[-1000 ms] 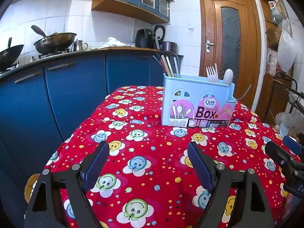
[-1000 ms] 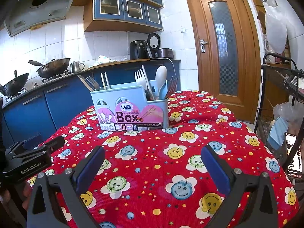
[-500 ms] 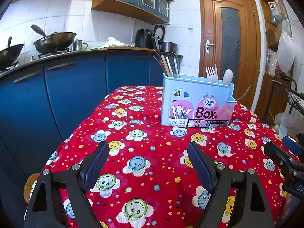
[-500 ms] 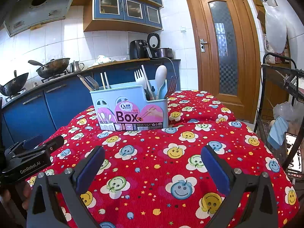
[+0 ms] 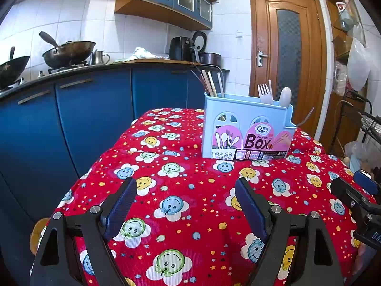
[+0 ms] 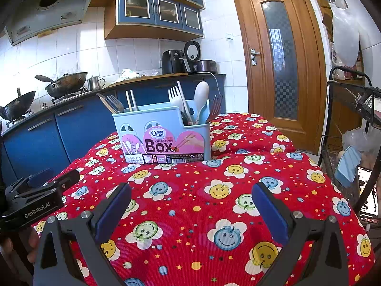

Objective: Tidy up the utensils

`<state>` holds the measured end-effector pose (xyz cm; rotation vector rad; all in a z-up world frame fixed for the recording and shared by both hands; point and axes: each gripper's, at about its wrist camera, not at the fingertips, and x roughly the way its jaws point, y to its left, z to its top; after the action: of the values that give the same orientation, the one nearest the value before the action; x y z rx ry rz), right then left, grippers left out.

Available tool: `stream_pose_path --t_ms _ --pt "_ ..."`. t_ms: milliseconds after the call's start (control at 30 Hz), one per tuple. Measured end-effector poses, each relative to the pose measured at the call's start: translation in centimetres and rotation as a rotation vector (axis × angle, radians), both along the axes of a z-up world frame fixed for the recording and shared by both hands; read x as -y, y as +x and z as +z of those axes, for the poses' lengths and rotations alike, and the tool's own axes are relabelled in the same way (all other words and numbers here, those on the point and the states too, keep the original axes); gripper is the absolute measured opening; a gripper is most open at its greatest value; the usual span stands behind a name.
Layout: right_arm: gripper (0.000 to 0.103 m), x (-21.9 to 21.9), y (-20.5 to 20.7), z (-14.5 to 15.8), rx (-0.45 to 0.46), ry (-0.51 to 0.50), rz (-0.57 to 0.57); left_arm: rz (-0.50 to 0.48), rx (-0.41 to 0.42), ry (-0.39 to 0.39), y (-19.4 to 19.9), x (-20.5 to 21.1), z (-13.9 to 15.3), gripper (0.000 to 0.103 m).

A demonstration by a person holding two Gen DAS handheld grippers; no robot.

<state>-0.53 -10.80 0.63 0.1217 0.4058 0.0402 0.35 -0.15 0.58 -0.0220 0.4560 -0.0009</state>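
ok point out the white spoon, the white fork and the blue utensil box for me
white spoon (image 6: pixel 201 91), right wrist view, on its bowl
white fork (image 6: pixel 173 95), right wrist view, on the head just below the tines
blue utensil box (image 6: pixel 133 119), right wrist view, on the plain front wall above the label

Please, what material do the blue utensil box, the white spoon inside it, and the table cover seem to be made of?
The utensil box looks like moulded plastic: pale blue, smooth, slightly glossy, with cut-out windows and a printed paper label. The white spoon seems plastic too, being matte and uniformly white, though melamine or ceramic cannot be excluded. The table cover appears to be woven fabric: fine ribbed texture, soft folds, printed smiling flowers.
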Motion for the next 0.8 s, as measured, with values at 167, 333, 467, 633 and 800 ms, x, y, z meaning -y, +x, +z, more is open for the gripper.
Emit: stream_pose_path --t_ms 167,333,467,633,800 --pt "0.103 0.01 0.0 -0.01 -0.001 0.0 0.0 -0.002 0.0 -0.001 0.04 0.02 -0.04 0.085" --pt "0.103 -0.01 0.0 -0.02 -0.001 0.0 0.001 -0.001 0.0 0.0 0.03 0.02 -0.03 0.085" --pt "0.103 0.03 0.0 0.0 -0.001 0.0 0.0 0.0 -0.002 -0.001 0.03 0.02 -0.02 0.085" --pt "0.103 0.0 0.0 -0.01 -0.001 0.001 0.0 -0.001 -0.004 -0.004 0.11 0.03 -0.04 0.085" --pt "0.103 0.02 0.01 0.01 -0.001 0.0 0.0 -0.002 -0.004 -0.004 0.1 0.02 -0.04 0.085"
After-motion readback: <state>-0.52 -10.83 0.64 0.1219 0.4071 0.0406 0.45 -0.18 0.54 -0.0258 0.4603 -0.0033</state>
